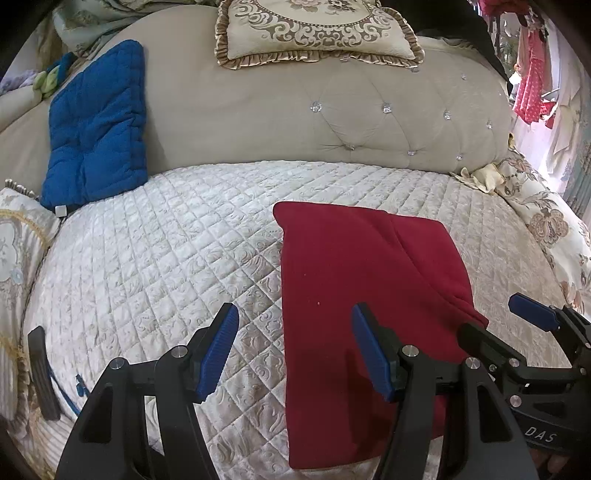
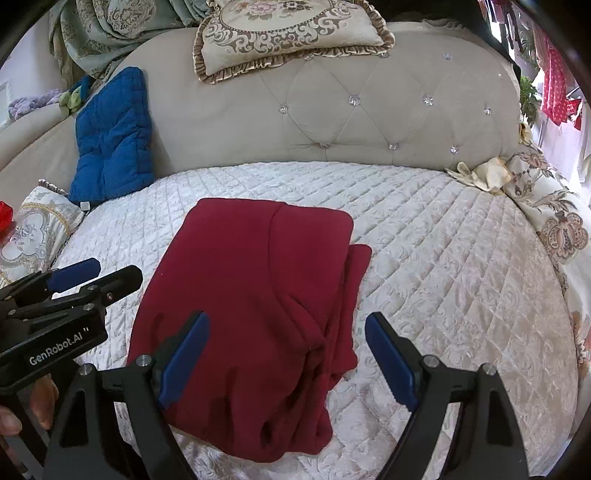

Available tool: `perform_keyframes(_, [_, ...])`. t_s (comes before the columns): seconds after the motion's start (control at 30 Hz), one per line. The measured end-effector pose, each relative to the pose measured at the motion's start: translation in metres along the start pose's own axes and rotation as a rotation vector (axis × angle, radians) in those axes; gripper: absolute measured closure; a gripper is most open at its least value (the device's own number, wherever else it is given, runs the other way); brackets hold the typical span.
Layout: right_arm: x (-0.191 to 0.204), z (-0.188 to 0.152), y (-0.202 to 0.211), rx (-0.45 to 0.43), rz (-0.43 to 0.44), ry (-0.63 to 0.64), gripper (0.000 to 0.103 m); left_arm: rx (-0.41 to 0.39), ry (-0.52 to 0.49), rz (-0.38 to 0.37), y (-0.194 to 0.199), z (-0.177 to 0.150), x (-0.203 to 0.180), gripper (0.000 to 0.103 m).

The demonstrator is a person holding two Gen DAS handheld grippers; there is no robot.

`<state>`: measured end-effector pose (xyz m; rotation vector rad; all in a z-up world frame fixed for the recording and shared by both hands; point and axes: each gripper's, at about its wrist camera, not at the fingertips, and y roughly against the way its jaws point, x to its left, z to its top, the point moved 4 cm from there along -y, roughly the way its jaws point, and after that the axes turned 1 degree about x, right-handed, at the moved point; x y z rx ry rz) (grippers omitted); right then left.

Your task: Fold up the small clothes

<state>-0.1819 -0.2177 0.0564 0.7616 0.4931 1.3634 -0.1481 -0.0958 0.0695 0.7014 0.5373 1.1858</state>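
Quilted cream bedspread [image 2: 424, 240] carries a folded maroon garment [image 2: 251, 295]; both grippers — left [image 1: 293, 350], right [image 2: 286, 358] — hover above, jaws released, empty.

A home bedroom: a bed [image 2: 424, 258] with a quilted cream cover, a tufted headboard [image 2: 369, 110] at the far side, an ornate pillow [image 2: 288, 33] on top, a blue cushion [image 2: 110, 136] far left, clothes [image 2: 554, 88] hanging far right.

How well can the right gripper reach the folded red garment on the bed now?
Probably yes. The right gripper is open and hangs just over the near end of the red garment, with nothing between. The left gripper, also open, is beside it on the quilted bed cover, not in the way.
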Motion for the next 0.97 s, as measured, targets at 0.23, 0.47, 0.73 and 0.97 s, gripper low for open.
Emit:
perform_keyframes(0.23, [0.0, 0.0, 0.0, 0.004, 0.0, 0.004, 0.014, -0.001, -0.001, 0.003, 0.0, 0.0, 0.0, 0.06])
perform_keyframes(0.47, [0.003, -0.001, -0.004, 0.016, -0.005, 0.007, 0.014, 0.001, 0.002, -0.002, -0.001, -0.001, -0.001, 0.06])
perform_keyframes(0.73, [0.002, -0.002, -0.011, 0.034, -0.011, 0.002, 0.014, 0.012, 0.011, -0.02, -0.006, -0.003, -0.001, 0.06])
perform_keyframes(0.97, [-0.005, -0.001, -0.019, 0.052, -0.002, -0.012, 0.014, 0.03, 0.055, -0.041, -0.018, -0.001, 0.013, 0.06])
